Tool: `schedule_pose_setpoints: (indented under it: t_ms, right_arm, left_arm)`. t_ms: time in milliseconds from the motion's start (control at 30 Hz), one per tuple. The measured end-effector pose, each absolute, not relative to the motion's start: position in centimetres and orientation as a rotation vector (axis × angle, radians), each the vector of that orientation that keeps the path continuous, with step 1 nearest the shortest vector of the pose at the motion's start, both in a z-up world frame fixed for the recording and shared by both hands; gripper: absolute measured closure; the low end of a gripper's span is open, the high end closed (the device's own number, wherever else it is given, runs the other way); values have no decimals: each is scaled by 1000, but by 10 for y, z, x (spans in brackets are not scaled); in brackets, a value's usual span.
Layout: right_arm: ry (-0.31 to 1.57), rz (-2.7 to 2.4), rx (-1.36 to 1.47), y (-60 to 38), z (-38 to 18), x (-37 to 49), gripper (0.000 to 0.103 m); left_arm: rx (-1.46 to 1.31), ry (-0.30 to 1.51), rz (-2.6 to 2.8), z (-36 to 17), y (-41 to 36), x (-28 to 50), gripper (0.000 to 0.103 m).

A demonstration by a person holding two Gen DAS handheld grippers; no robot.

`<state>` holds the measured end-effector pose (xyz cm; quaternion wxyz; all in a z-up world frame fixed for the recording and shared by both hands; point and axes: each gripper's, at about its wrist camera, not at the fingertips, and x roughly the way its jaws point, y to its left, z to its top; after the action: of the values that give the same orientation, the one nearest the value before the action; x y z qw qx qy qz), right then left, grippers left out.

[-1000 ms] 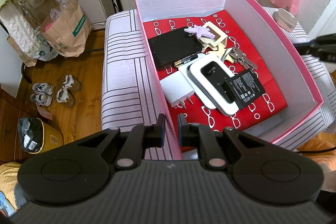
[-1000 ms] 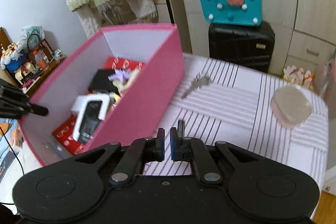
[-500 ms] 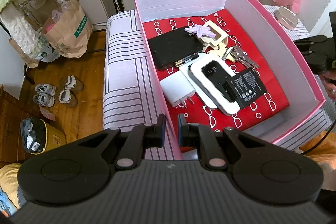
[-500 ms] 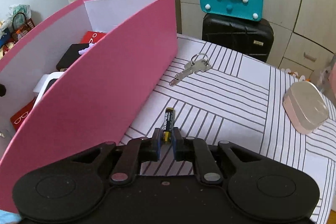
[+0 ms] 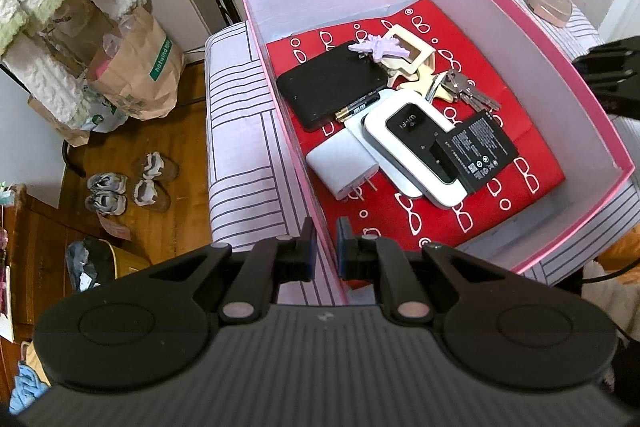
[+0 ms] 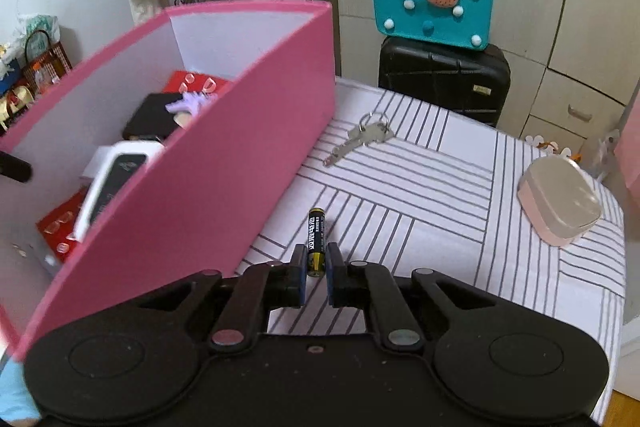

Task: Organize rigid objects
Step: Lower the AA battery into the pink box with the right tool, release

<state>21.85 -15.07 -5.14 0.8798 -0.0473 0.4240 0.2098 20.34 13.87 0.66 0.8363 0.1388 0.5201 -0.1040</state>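
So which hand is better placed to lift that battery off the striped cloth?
Right: the right gripper has the battery between its jaws, which just closed further. The left gripper is pinching the pink box wall.

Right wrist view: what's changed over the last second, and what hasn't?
The right tongs came down onto the battery. Its near end now sits between them, and they have just been closing on it. The battery still lies on the striped cloth. The left tongs stay clamped on the pink box wall. The key and the box contents are unmoved.
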Motion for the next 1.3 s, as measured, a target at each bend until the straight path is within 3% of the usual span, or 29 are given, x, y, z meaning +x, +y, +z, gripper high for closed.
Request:
schedule_pose_setpoints:
  t_ms: [533, 967, 1300]
  right_arm:
    - [772, 641, 2, -124, 51, 190, 92]
    - [1048, 846, -25, -22, 18, 237, 92]
    - [1159, 815, -89, 21, -12, 269, 92]
  left_arm:
    - [298, 1096, -234, 7, 140, 203, 94]
    - [262, 1097, -230, 7, 144, 205, 94]
    - [226, 1099, -222, 7, 147, 206, 94]
